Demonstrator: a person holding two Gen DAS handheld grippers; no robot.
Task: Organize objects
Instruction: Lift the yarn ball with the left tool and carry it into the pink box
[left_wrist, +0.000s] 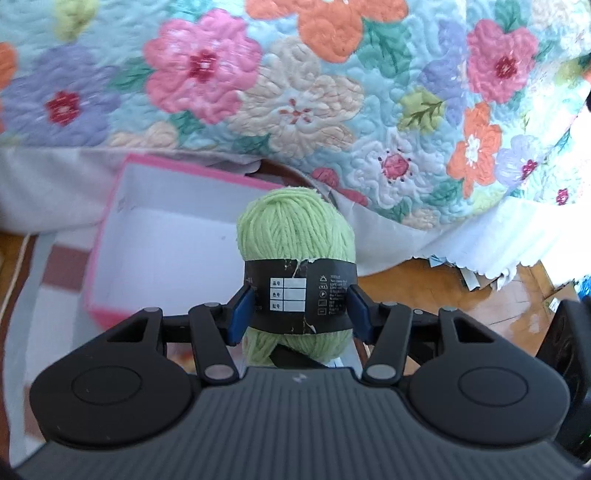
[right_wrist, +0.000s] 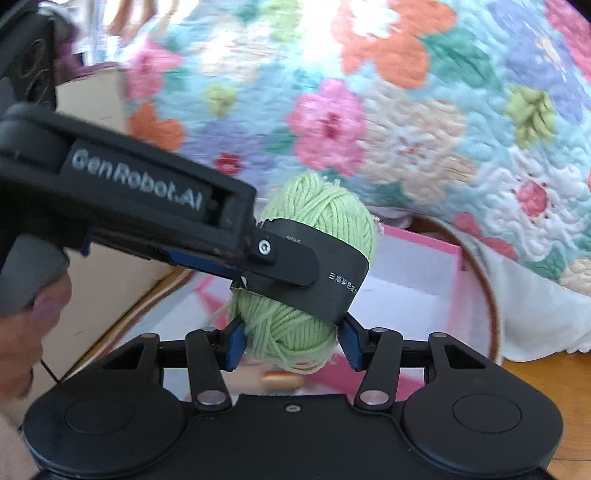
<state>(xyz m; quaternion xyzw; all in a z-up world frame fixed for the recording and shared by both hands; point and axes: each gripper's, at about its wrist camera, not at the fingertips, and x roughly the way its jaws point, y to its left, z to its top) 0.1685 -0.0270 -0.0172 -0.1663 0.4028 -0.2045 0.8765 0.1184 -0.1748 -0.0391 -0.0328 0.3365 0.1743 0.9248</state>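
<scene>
A: Item one?

B: Ball of green yarn (left_wrist: 295, 236), black paper band (left_wrist: 299, 295) round its middle with white printed care symbols. Centre of the left wrist view, held up above the box.

A: Held by what?

B: Left gripper (left_wrist: 298, 314). Blue pads (left_wrist: 242, 315) press the band from both sides, jaws partway closed on it. In the right wrist view the same gripper (right_wrist: 284, 266) enters from the upper left, lettered "GenRobot.AI", one finger lying across the band.

A: Right gripper?

B: Right gripper (right_wrist: 291, 341), lower centre of its own view. Its blue pads (right_wrist: 234, 343) sit against the lower end of the ball (right_wrist: 291, 332), below the band, jaws partway closed with the yarn between them. Both grippers have hold of the one ball.

A: Container?

B: Pink box (left_wrist: 110, 206), white inside, open top. Left of centre in the left view; behind and right of the ball in the right view (right_wrist: 452, 288).

A: Surroundings?

B: Floral quilt (left_wrist: 332, 92) fills the upper part of both views, white scalloped edge hanging at right. Wooden floor (left_wrist: 424, 291) at lower right. A person's hand (right_wrist: 26, 325) at the left edge of the right view, on the left gripper's handle.
</scene>
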